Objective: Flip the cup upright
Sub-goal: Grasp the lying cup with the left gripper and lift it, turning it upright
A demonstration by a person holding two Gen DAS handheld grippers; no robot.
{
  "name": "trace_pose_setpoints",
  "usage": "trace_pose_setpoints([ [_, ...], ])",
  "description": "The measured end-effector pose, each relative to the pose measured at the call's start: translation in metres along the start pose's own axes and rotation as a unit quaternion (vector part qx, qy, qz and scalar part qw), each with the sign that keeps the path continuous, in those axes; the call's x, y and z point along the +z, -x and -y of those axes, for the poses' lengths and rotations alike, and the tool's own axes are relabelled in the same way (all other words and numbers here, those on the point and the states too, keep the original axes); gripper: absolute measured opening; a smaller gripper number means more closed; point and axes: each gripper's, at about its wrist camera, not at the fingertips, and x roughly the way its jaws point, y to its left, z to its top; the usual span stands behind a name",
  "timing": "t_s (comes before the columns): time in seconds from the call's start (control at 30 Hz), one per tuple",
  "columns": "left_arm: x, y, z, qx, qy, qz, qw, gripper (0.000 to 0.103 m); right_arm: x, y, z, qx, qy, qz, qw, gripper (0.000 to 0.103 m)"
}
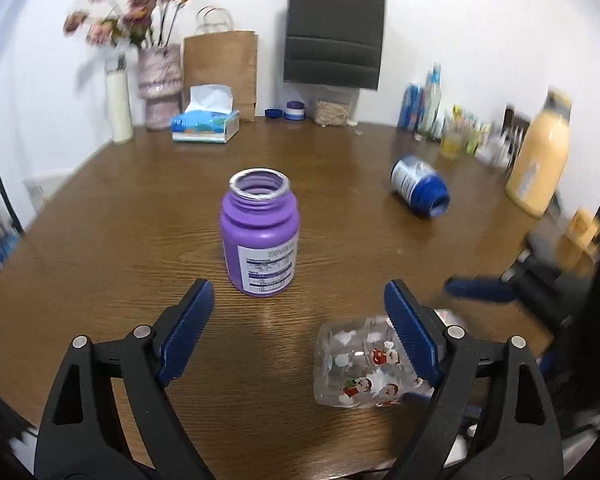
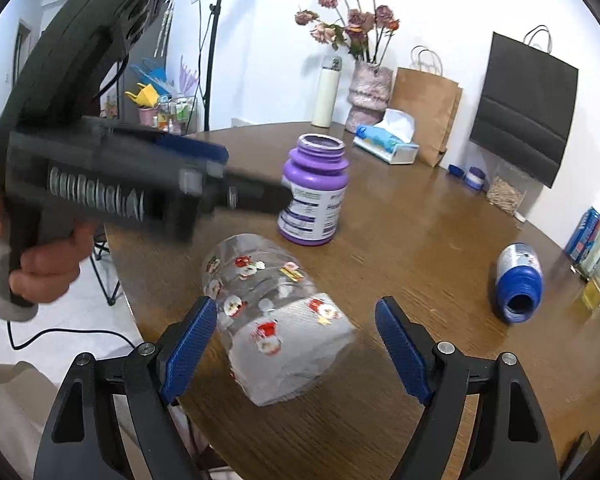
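Observation:
A clear cup with cartoon stickers [image 2: 278, 320] lies on its side on the brown table [image 2: 420, 232], near the front edge. It also shows in the left wrist view [image 1: 364, 364], partly behind my left gripper's right finger [image 1: 410, 332]. My left gripper [image 1: 299, 300] is open and empty, facing an upright purple jar [image 1: 260, 232]. My right gripper [image 2: 296, 316] is open, with the cup partly between its fingers, close to the left finger [image 2: 192, 344]. The left gripper's body [image 2: 112, 184] shows blurred in the right wrist view.
A blue jar [image 2: 518, 282] lies on its side to the right. At the back stand a vase of flowers [image 1: 160, 80], a tissue box [image 1: 206, 122], paper bags [image 1: 220, 68], a white bottle [image 1: 118, 104] and a yellow bottle [image 1: 540, 160]. The table edge is close in front.

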Motion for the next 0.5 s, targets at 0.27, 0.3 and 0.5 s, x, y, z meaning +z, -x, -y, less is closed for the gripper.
trace_pose_setpoints([
  [0.27, -0.010, -0.008, 0.012, 0.048, -0.032, 0.001, 0.9983, 0.084, -0.018, 0.011, 0.015, -0.046, -0.019, -0.003, 0.999, 0.086],
  [0.3, -0.010, -0.007, 0.011, 0.051, -0.033, 0.002, 0.9982, 0.084, -0.018, 0.011, 0.018, -0.053, -0.021, -0.004, 0.998, 0.086],
  [0.5, -0.002, 0.016, 0.001, -0.038, -0.009, 0.004, 0.9992, 0.093, -0.016, 0.012, 0.029, -0.060, -0.053, 0.009, 0.997, 0.086],
])
